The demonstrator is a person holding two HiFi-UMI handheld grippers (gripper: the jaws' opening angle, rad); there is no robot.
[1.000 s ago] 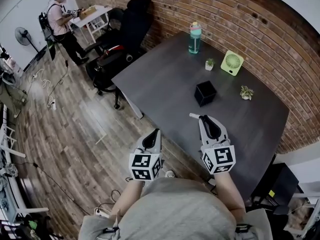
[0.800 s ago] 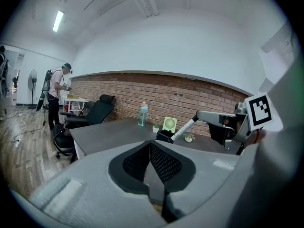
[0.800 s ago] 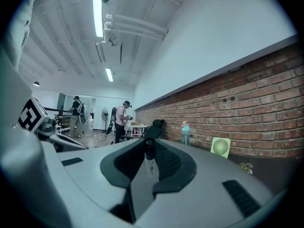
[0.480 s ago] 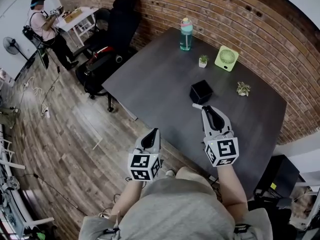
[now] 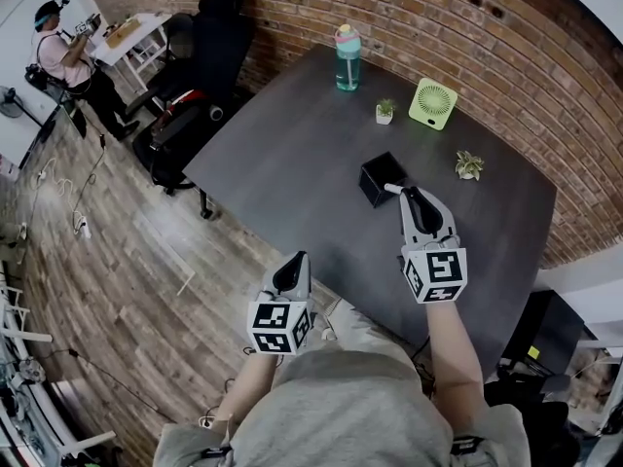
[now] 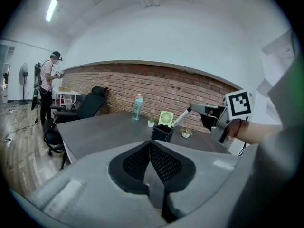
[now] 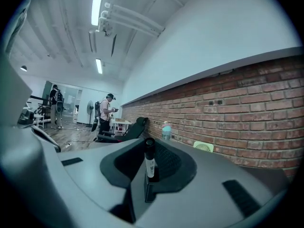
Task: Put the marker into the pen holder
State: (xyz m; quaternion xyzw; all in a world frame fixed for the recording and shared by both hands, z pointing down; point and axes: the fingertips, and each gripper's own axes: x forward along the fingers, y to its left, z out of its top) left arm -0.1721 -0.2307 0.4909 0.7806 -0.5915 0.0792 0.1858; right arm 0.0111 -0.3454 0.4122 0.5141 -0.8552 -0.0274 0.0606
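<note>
The right claw [image 5: 410,196] is clamped on a black-and-white marker pen [image 7: 149,160], which sticks out past the jaws so its free end can go in first. That end sits right by the rim of the square black pen holder [image 5: 378,179] on the dark grey desk [image 5: 292,144]. It's probably not inside yet, but that's hard to call from above. The left claw [image 5: 295,261] is pinched together on nothing and parked off the desk edge, out of the way.
</note>
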